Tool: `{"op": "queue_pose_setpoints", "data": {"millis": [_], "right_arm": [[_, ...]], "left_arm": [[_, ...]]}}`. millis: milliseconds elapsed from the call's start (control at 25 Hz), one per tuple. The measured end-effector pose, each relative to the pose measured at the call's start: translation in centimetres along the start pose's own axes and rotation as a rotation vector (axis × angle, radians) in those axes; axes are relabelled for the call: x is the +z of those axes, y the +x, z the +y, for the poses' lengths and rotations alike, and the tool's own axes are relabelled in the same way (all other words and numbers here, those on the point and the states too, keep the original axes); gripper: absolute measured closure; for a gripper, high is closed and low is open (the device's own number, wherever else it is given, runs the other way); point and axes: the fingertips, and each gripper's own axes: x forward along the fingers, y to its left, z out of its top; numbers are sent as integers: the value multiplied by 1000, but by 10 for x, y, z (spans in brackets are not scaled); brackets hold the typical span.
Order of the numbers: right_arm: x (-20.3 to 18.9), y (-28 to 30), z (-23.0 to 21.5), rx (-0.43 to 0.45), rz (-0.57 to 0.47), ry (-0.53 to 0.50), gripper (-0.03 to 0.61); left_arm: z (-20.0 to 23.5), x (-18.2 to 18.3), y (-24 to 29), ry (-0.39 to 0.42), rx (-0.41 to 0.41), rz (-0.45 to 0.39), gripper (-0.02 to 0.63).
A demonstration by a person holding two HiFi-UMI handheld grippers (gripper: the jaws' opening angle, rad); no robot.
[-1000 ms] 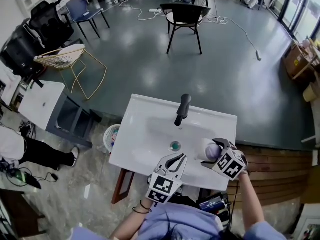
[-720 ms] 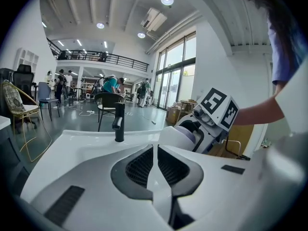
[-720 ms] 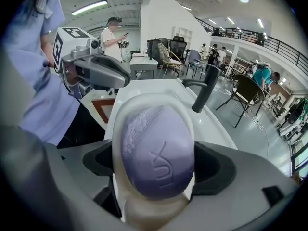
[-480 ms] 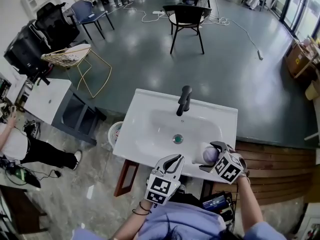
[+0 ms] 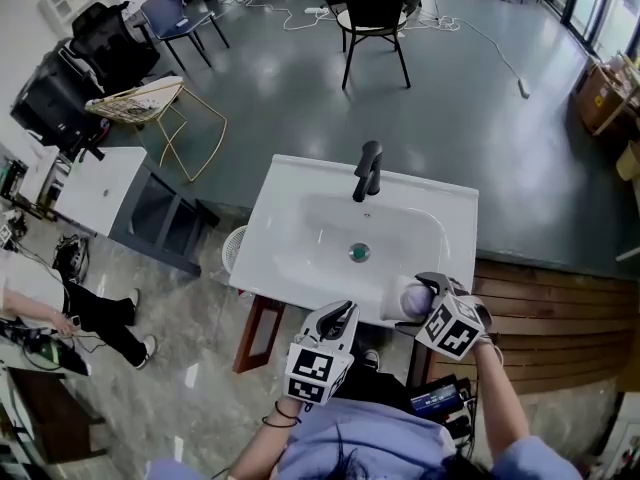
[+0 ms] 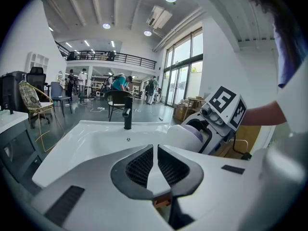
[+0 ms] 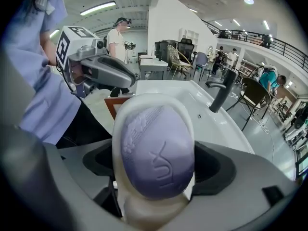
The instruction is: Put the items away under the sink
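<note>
My right gripper (image 5: 424,306) is shut on a white bottle with a purple cap (image 5: 412,299), holding it at the front right corner of the white sink (image 5: 300,218). In the right gripper view the bottle (image 7: 154,153) fills the gap between the jaws, its purple cap end facing the camera. My left gripper (image 5: 343,313) hangs just off the sink's front edge, jaws shut and empty. From the left gripper view, the left gripper (image 6: 155,150) points over the basin, with the bottle (image 6: 185,137) and right gripper (image 6: 219,117) to its right.
A black faucet (image 5: 367,171) stands at the back of the sink, and a green drain (image 5: 359,253) sits in the basin. A wooden leg (image 5: 255,333) shows under the sink at left. A wooden slatted floor (image 5: 540,318) lies to the right; a small white basket (image 5: 235,248) sits left.
Both grippers have drawn back toward me, from over the sink top to its front edge. The right one carried the bottle with it off the sink's right side.
</note>
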Motion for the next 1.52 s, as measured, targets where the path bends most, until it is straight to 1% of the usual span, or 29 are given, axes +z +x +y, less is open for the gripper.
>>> {"op": "queue_pose_setpoints", "data": {"millis": [320,600,720,840,1040,1240,1400,1520], "right_arm": [[1,-5,15,11,-3,-15,135],[5,9,23,22,-6,-21,135],[10,12,26,26,-2,-25,135],[19,12,33,27,-4,-22,135],[33,15,50,16,-8,-16,135],[53,20,74,3,-12,18,135],[72,27,97,-12,-26,40,135],[84,31,116,-19,-29,49,135]], "left_arm": [[-9,0,-14,17,6,5,584],[1,-14,-23,12,28,30,584],[7,-11,-26,16,32,15,584],[11,-7,-33,16,30,1,584],[25,-15,-53,12,29,-8,584],[43,-20,-86,8,27,-42,584],[57,-33,-110,10,20,-45,584],[61,-36,-127,5,6,-62,584]]}}
